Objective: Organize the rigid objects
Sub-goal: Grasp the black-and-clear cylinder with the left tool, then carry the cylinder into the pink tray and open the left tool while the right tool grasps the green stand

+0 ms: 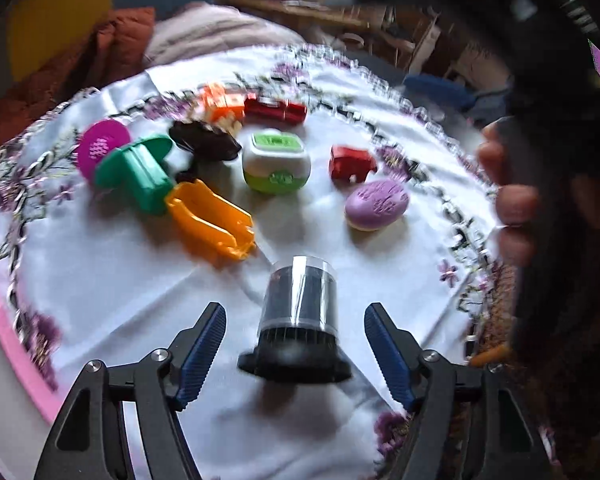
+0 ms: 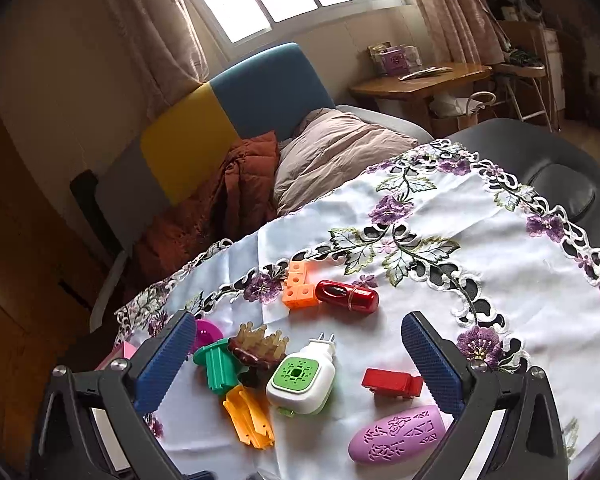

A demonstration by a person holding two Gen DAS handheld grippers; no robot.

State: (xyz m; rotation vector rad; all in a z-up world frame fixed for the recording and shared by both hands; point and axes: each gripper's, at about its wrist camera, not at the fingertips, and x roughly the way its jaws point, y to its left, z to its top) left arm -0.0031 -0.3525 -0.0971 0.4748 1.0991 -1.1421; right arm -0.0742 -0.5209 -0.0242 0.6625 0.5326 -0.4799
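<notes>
Black-based clear canister [image 1: 298,316] is standing between your left gripper's [image 1: 296,354] open jaws, unpinched, for pickup; right gripper [image 2: 300,364] is hovering open-jawed.

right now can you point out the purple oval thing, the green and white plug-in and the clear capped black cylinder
purple oval thing [image 2: 396,434]: right wrist view, on its patterned top face.
green and white plug-in [image 2: 300,384]: right wrist view, on its green grille.
clear capped black cylinder [image 1: 300,300]: left wrist view, on its transparent wall.

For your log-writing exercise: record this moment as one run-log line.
left gripper: open, around black canister | right gripper: open, empty
</notes>
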